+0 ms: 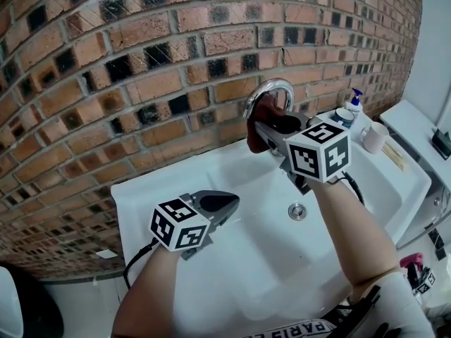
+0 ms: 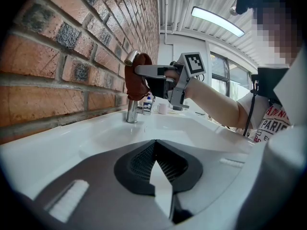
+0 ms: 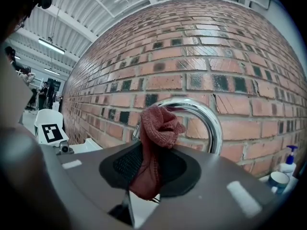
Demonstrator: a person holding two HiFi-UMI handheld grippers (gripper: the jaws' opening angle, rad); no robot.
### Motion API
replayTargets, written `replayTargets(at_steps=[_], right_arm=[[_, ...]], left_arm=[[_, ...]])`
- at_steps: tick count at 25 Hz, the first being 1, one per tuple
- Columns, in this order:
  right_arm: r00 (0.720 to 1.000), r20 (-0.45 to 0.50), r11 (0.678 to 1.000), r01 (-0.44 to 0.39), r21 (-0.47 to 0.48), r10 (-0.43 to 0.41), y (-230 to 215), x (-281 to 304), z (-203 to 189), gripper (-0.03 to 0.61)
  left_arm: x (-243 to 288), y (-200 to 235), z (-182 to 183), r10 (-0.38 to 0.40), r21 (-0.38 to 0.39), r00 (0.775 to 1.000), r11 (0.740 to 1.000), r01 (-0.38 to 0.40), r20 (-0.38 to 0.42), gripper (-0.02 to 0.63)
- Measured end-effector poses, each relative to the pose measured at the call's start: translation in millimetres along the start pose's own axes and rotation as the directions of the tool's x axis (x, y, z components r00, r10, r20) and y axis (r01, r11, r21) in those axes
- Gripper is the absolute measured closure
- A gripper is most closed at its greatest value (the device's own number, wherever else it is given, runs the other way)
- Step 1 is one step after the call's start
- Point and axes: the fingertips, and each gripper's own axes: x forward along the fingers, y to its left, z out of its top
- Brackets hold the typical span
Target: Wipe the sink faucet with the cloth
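Observation:
The chrome arched faucet [image 1: 273, 89] rises at the back of the white sink [image 1: 151, 189], against the brick wall. My right gripper [image 1: 271, 131] is shut on a reddish-brown knitted cloth [image 1: 261, 120], and the cloth presses against the left side of the spout's arch. In the right gripper view the cloth [image 3: 157, 128] bunches between the jaws, right in front of the faucet [image 3: 211, 121]. My left gripper [image 1: 220, 203] hovers low over the left part of the basin, shut with nothing in it. From the left gripper view, the cloth [image 2: 137, 83] covers the top of the faucet [image 2: 131, 110].
A drain [image 1: 297, 210] sits in the basin's middle. On the sink's right rim stand a soap pump bottle [image 1: 354, 101], a dark cup [image 1: 344, 116] and a white mug [image 1: 374, 137]. A white toilet tank [image 1: 419, 127] is at the far right.

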Motion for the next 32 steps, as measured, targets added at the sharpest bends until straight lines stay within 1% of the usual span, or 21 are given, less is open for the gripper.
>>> replayTargets(at_steps=[3, 7, 9, 11, 13, 15, 17, 21, 24, 26, 28, 32], right_arm=[[1.000, -0.005, 1.000, 0.004, -0.014, -0.004, 0, -9, 2, 0.485], [0.998, 0.030, 0.999, -0.048, 0.009, 0.047, 22, -34, 4, 0.485], [0.994, 0.047, 0.993, -0.102, 0.064, 0.099, 40, -44, 1, 0.485], [0.986, 0.049, 0.977, -0.164, 0.135, 0.159, 60, -50, -9, 0.485], [0.982, 0.016, 0.971, -0.187, 0.150, 0.187, 75, -53, -25, 0.485], [0.981, -0.031, 0.973, -0.185, 0.136, 0.191, 83, -52, -45, 0.485], [0.976, -0.064, 0.970, -0.195, 0.146, 0.206, 90, -50, -64, 0.485], [0.970, -0.124, 0.971, -0.191, 0.145, 0.209, 89, -40, -99, 0.486], [0.960, -0.146, 0.955, -0.205, 0.215, 0.239, 85, -34, -121, 0.487], [0.952, -0.161, 0.945, -0.219, 0.242, 0.262, 87, -33, -131, 0.490], [0.945, -0.177, 0.945, -0.231, 0.231, 0.274, 90, -33, -136, 0.491], [0.938, -0.176, 0.941, -0.257, 0.221, 0.298, 96, -33, -136, 0.493]], left_arm=[[0, 0, 0, 0.000, 0.000, 1.000, 1.000, 0.000, 0.001, 0.607], [0, -1, 1, -0.004, 0.002, 1.000, 1.000, 0.004, 0.006, 0.607], [-1, 0, 1, -0.002, 0.001, 1.000, 1.000, 0.002, 0.007, 0.607], [-2, 0, 1, 0.000, -0.001, 1.000, 1.000, 0.000, 0.009, 0.607], [-2, -1, 1, 0.000, -0.001, 1.000, 1.000, 0.000, 0.013, 0.607], [-3, -1, 2, 0.000, 0.002, 1.000, 1.000, 0.000, 0.018, 0.607], [-3, -1, 3, 0.000, 0.001, 1.000, 1.000, 0.000, 0.024, 0.607], [-3, 1, 3, 0.006, -0.001, 1.000, 1.000, -0.006, 0.023, 0.607], [-3, 3, 2, 0.011, -0.001, 1.000, 1.000, -0.011, 0.019, 0.607], [-3, 4, 2, 0.012, -0.001, 1.000, 1.000, -0.012, 0.016, 0.607], [-3, 4, 2, 0.012, -0.001, 1.000, 1.000, -0.012, 0.014, 0.607], [-3, 4, 1, 0.012, 0.000, 1.000, 1.000, -0.012, 0.013, 0.607]])
